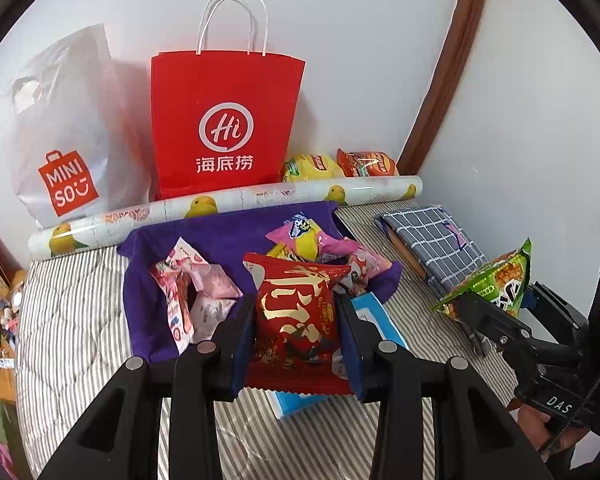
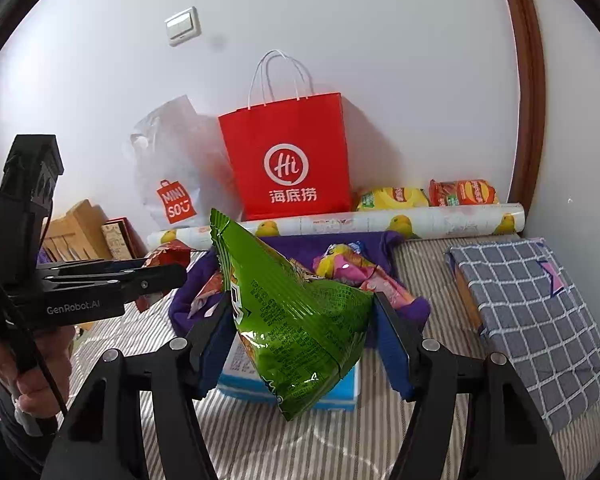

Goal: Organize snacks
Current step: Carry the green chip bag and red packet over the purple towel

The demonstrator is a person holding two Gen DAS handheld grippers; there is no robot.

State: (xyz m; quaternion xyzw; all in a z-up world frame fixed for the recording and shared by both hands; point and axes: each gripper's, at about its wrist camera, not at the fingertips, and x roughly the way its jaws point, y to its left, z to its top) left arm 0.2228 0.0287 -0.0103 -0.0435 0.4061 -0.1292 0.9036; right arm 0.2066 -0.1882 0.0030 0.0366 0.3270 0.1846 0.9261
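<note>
The left gripper [image 1: 296, 320] squeezed a red snack bag [image 1: 296, 312]. The right gripper [image 2: 300, 320] squeezed a green snack bag [image 2: 296, 312]. Both bags hung above the bed [image 1: 72, 320]. More snacks [image 1: 192, 292] waited on the purple cloth [image 1: 220, 236], so much sorting looked left.

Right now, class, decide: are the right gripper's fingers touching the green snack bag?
Touching. In the right wrist view, the right gripper has both fingers pressed against the sides of the green snack bag, holding it clear of the striped bedding.
</note>
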